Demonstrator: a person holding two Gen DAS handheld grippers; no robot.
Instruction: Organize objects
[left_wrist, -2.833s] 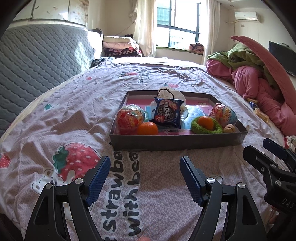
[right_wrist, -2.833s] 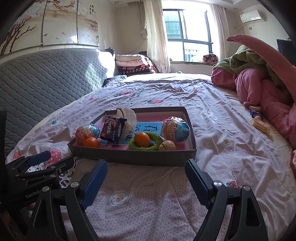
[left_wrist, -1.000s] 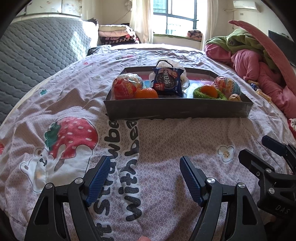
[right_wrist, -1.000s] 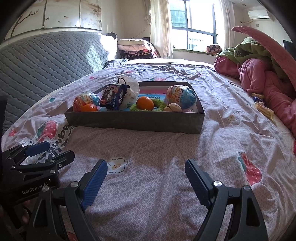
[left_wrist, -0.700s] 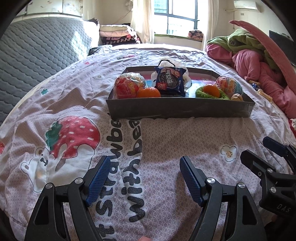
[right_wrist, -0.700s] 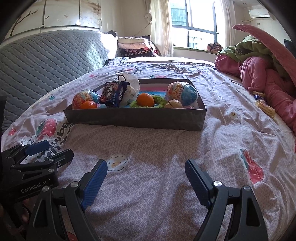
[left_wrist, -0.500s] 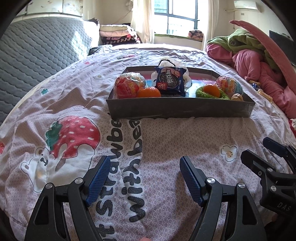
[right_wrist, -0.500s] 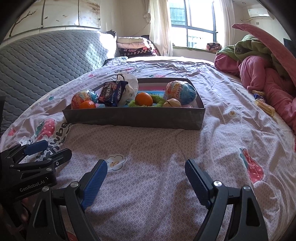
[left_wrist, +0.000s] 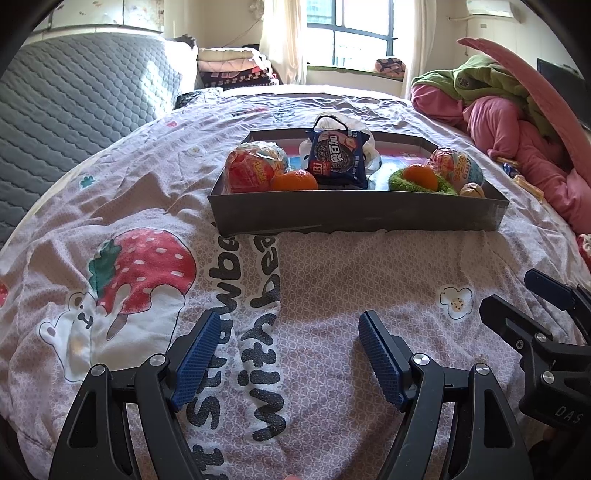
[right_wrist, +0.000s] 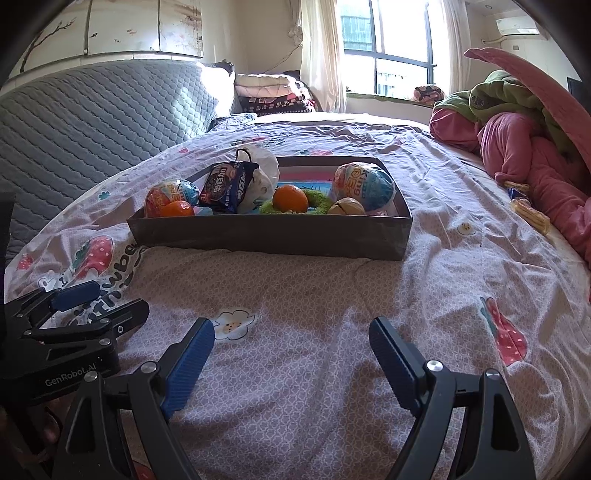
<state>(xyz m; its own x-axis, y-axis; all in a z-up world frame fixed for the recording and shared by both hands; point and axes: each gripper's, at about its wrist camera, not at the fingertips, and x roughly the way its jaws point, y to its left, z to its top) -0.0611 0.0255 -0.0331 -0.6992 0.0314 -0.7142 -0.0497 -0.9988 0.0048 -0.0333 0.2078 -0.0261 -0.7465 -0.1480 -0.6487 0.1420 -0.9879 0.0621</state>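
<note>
Grey and shallow, the tray (left_wrist: 354, 218) sits on the bed (left_wrist: 332, 280) beyond both grippers, holding two oranges (left_wrist: 294, 180), one of them on a green ring (left_wrist: 400, 183), a dark biscuit packet (left_wrist: 338, 158), a white bag (right_wrist: 264, 170), two wrapped toy eggs (right_wrist: 364, 186) and a walnut (right_wrist: 346, 206). Left gripper (left_wrist: 288, 332) has its jaws wide apart over the printed bedsheet, gripping nothing. Right gripper (right_wrist: 291, 339) is likewise spread wide and empty, well short of the tray.
</note>
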